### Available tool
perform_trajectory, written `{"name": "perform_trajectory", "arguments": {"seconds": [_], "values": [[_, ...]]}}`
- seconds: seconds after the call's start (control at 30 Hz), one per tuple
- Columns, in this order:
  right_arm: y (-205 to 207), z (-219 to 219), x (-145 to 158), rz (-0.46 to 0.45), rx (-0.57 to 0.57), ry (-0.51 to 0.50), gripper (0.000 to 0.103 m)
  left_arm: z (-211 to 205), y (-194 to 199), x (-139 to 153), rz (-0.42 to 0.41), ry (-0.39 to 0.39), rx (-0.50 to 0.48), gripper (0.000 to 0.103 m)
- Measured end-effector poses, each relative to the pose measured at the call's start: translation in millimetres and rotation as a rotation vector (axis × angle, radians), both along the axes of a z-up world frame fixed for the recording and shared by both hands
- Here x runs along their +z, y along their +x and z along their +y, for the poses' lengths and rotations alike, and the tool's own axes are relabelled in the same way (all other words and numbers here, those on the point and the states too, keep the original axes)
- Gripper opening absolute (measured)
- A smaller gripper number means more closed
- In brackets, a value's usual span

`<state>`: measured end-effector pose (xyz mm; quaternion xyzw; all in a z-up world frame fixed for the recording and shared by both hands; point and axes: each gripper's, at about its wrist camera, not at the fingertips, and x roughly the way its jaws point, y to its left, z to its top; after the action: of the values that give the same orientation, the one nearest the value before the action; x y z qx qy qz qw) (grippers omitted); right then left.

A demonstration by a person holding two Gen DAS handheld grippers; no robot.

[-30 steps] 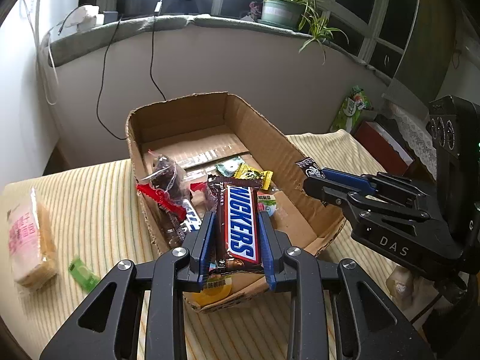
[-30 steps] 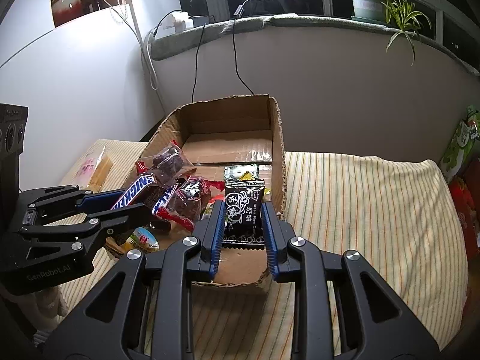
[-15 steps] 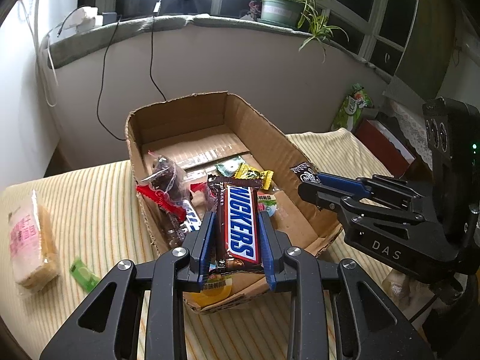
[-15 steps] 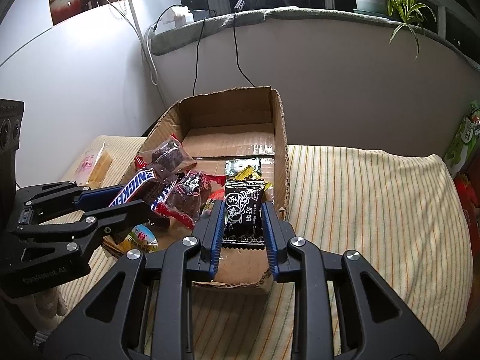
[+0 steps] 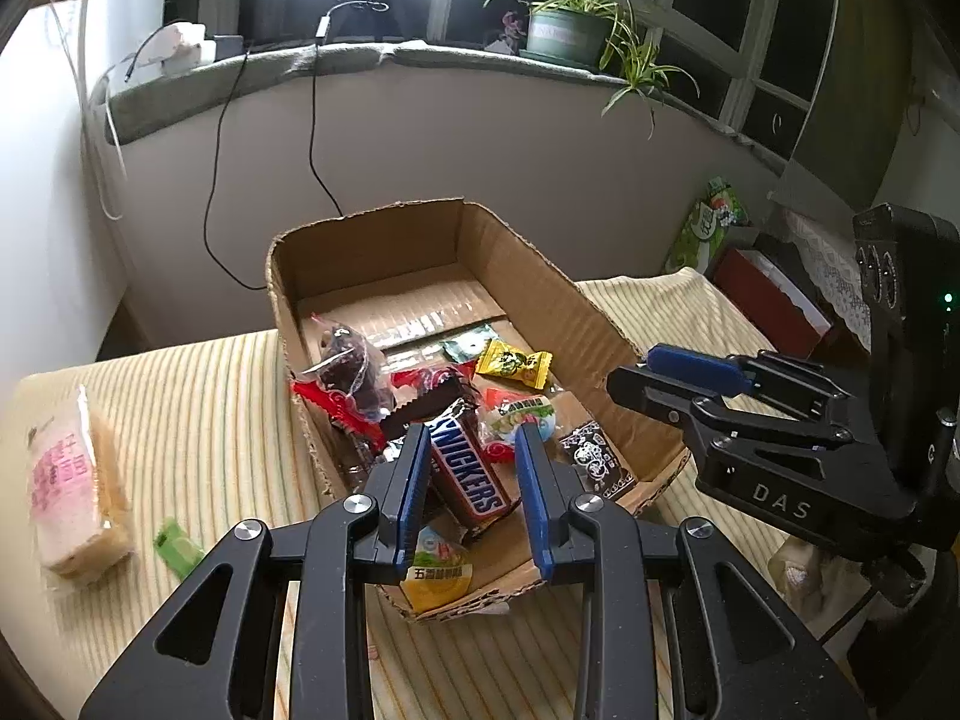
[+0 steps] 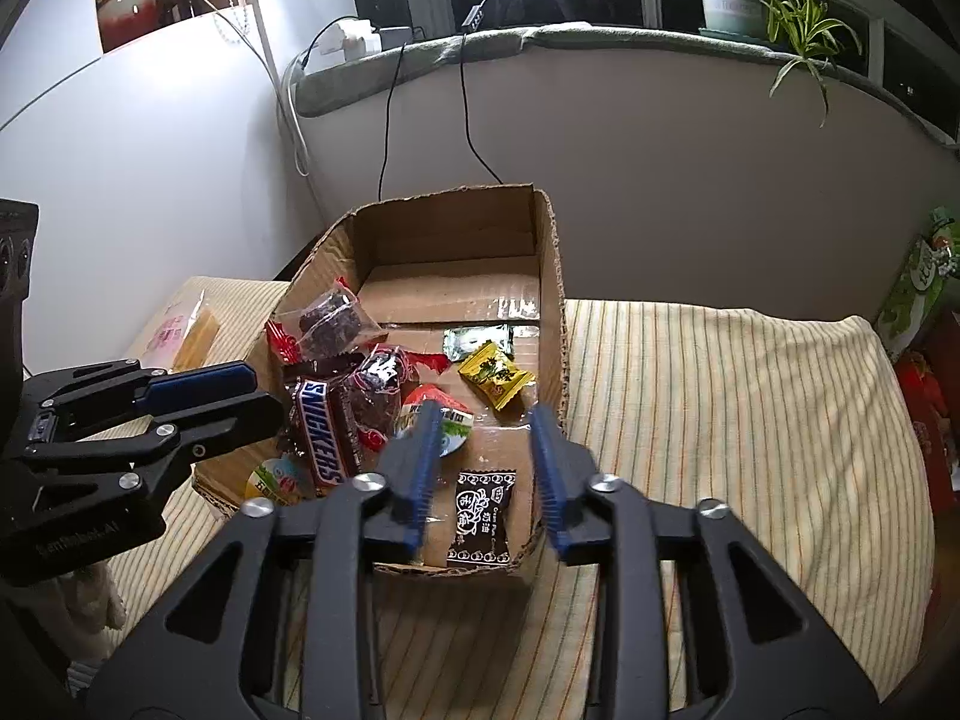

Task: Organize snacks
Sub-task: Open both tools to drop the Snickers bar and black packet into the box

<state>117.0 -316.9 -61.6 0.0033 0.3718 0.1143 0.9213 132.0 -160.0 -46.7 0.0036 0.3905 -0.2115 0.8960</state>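
since a second ago both snacks we carried have dropped into the cardboard box (image 6: 555, 276). our right gripper (image 6: 483, 471) has just been opening: its jaws stand apart, holding nothing, and the black packet (image 6: 483, 516) lies flat on the box floor below them, near the front edge. our left gripper (image 5: 474, 483) is released too, though the gap looks narrow; the snickers bar (image 5: 471, 471) now lies tilted on the pile under it, pads clear of it. inside we count one snickers bar, one black packet, one yellow candy (image 6: 497, 375) and two round jelly cups, plus several dark red-wrapped sweets. outside, on the striped cloth (image 6: 720, 396), lie one pink wafer pack (image 5: 66, 480) and one green sweet (image 5: 177, 546). the back half of the box is bare; the cloth right of it is open.
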Motion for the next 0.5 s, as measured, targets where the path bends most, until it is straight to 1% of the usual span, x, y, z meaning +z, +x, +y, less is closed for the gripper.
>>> {"name": "perform_trajectory", "arguments": {"seconds": [0.13,0.17,0.27,0.43,0.5], "values": [[-2.6,0.9,4.9,-0.010,-0.002,-0.001,0.045,1.3,-1.6,1.1,-0.004,-0.005,0.000,0.027],[-3.3,1.5,5.8,-0.013,-0.002,-0.003,0.047,1.8,-2.4,1.7,-0.006,-0.007,0.000,0.027],[-6.2,4.1,9.2,-0.024,-0.006,-0.013,0.059,4.5,-5.1,4.0,-0.012,-0.014,0.002,0.027],[-12.6,8.6,15.0,-0.039,-0.009,-0.022,0.067,11.7,-10.1,8.5,-0.023,-0.023,0.011,0.027],[-15.1,12.1,17.0,-0.041,-0.002,-0.026,0.074,15.1,-12.3,10.2,-0.026,-0.027,0.015,0.027]]}}
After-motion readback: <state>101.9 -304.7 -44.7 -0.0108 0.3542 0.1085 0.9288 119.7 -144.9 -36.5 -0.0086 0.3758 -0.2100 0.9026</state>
